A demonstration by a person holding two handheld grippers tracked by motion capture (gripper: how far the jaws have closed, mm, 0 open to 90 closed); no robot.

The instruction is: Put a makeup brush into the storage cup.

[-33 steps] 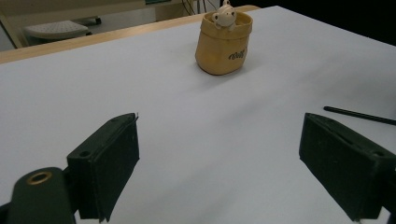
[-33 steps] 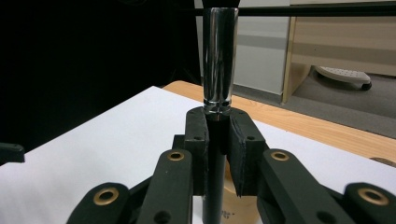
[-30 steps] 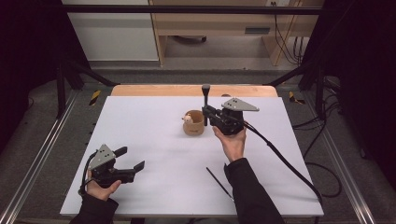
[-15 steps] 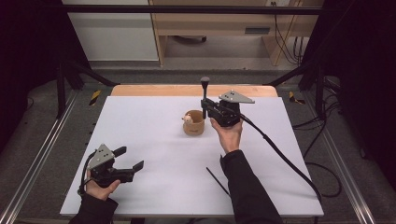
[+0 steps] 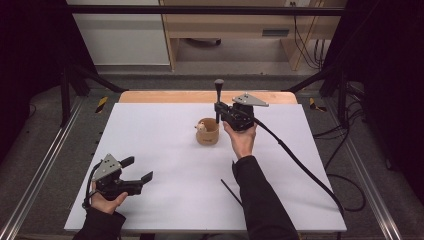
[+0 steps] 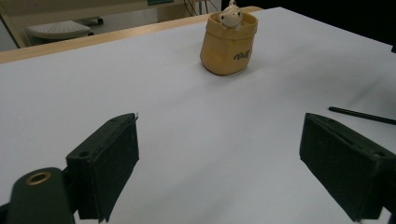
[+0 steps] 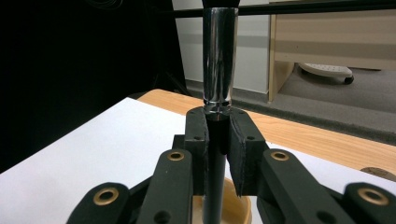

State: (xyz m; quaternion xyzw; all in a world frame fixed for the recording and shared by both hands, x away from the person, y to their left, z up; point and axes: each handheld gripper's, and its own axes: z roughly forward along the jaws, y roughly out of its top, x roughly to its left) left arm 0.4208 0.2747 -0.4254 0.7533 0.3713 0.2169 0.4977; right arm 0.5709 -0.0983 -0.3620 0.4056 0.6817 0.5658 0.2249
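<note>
My right gripper [image 5: 218, 108] is shut on the black handle of an upright brush [image 5: 218, 95], whose dark head points up. It hangs at the far side of a small tan cup [image 5: 207, 133] with a pale figurine on its rim. In the right gripper view the pads [image 7: 198, 140] clamp the handle just below the shiny silver ferrule of the brush [image 7: 220, 56], and the cup's rim [image 7: 239, 205] lies beneath; the handle's lower end is hidden. My left gripper [image 5: 138, 169] rests at the near left, open, with nothing between its fingers [image 6: 109, 163]. The cup [image 6: 229, 49] stands far ahead of it.
A thin black stick [image 5: 231, 190] lies on the white sheet near the right forearm, and shows as a stick [image 6: 362, 115] at the right of the left gripper view. A wooden strip [image 5: 165, 96] edges the table's far side. Metal rails flank it.
The right hand has carried the brush away from the person, toward the table's far edge, keeping it upright beside the cup. The left hand has stayed put.
</note>
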